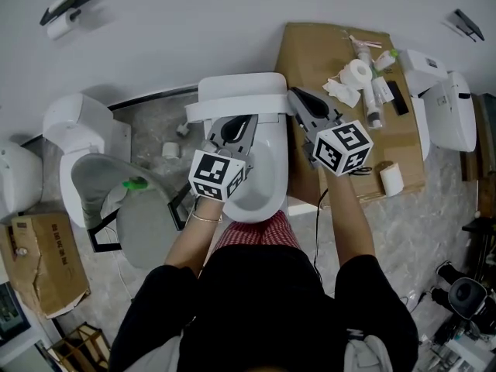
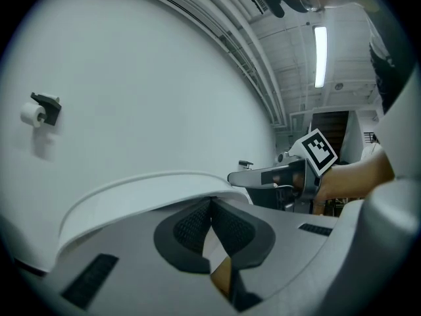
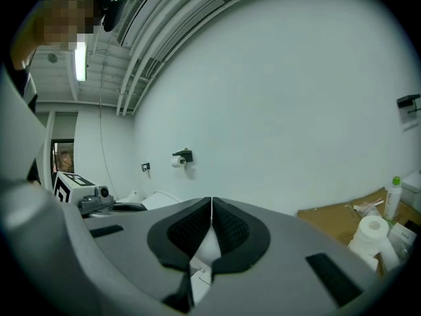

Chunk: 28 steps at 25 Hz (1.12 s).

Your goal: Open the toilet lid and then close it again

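Observation:
The white toilet (image 1: 260, 178) stands in front of me in the head view. Its lid (image 1: 232, 108) looks raised against the tank, so I see it edge-on. My left gripper (image 1: 232, 129) is over the back of the bowl, jaws shut, tips right at the lid. In the left gripper view the lid's curved rim (image 2: 151, 193) arcs just beyond the shut left gripper (image 2: 210, 201); I cannot tell if they touch. My right gripper (image 1: 300, 98) hangs beside the toilet's right side. Here too the jaws are shut, empty, and the right gripper (image 3: 211, 201) points at the wall.
Another toilet (image 1: 84, 142) with a grey lid (image 1: 146, 225) stands to the left. A third toilet (image 1: 446, 108) is at the right. A cardboard box (image 1: 403, 142) right of my toilet carries paper rolls and bottles. A toilet roll holder (image 1: 63, 10) hangs on the wall.

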Each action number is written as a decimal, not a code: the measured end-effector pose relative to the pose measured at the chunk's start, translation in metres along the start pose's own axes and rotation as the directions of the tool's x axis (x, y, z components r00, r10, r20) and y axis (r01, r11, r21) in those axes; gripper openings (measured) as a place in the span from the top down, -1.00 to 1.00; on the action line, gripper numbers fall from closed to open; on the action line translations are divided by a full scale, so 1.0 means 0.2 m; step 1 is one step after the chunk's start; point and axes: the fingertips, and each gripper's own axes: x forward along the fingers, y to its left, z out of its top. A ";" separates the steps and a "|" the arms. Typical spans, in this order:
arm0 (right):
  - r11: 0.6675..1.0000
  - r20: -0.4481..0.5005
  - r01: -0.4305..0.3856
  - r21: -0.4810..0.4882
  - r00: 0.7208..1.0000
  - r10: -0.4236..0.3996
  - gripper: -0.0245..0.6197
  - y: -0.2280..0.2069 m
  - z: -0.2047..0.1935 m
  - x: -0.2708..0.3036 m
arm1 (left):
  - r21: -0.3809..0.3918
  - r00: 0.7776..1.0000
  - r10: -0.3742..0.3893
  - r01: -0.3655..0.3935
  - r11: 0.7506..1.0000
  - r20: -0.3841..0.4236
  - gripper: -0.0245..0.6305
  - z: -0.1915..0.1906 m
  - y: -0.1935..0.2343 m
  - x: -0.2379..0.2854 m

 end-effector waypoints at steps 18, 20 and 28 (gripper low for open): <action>0.994 0.020 0.105 0.012 0.994 -0.105 0.86 0.08 -0.10 -0.14 | 0.006 0.998 -0.065 0.065 0.998 -0.021 0.92 -0.11 -0.12 -0.12; 0.994 0.024 0.105 0.017 0.994 -0.105 0.86 0.09 -0.11 -0.16 | 0.005 0.998 -0.055 0.055 0.998 -0.019 0.92 -0.12 -0.13 -0.14; 0.995 0.047 0.088 0.044 0.995 -0.090 0.86 0.13 -0.15 -0.20 | -0.001 1.000 -0.001 0.001 1.000 -0.017 0.92 -0.15 -0.15 -0.21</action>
